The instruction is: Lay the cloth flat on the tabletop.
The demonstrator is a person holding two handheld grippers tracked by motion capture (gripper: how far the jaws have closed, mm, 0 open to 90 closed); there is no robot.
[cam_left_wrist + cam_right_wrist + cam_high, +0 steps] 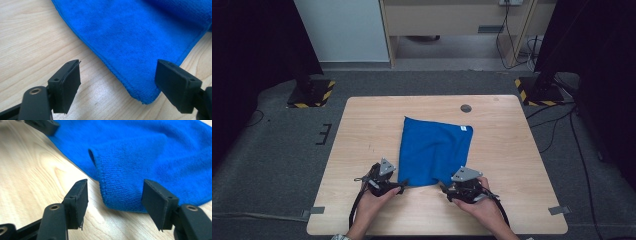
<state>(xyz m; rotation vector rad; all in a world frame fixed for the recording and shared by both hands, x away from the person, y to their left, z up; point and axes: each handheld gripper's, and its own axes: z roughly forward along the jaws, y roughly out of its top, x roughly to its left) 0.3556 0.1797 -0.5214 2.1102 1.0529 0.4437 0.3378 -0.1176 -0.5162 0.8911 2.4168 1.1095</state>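
At the near edge of the desk [362,220]: a person's two hands each bring a gripper up to the closest corners of a blue cloth [434,150].

Left gripper [398,186]: jaws apart, nothing between them; it sits at the cloth's near left corner, and its own view puts that corner [147,96] just ahead of the right-hand jaw, lying flat on the wood.

Right gripper [447,189]: jaws likewise spread and empty, one to each side of the near right corner [120,195].

Step in hand: by the look of it, lining up for a two-corner grasp, probably to fold or lift the cloth; neither corner is pinched yet.

Next move: each gripper likely needs to slide forward with one jaw slipped under the hem, then close on it; the left one may need a small shift toward its corner, which sits off centre.

Cloth: spread mid-desk, slightly askew, a small white tag [463,128] at its far right corner.

High view adds: the whole outline of the cloth, and a round grommet [466,108] near the far edge.

Gripper views add: the terry weave, the stitched hem, and a rolled fold [93,157] that lifts the right corner into a small tunnel, which looks flat from above.
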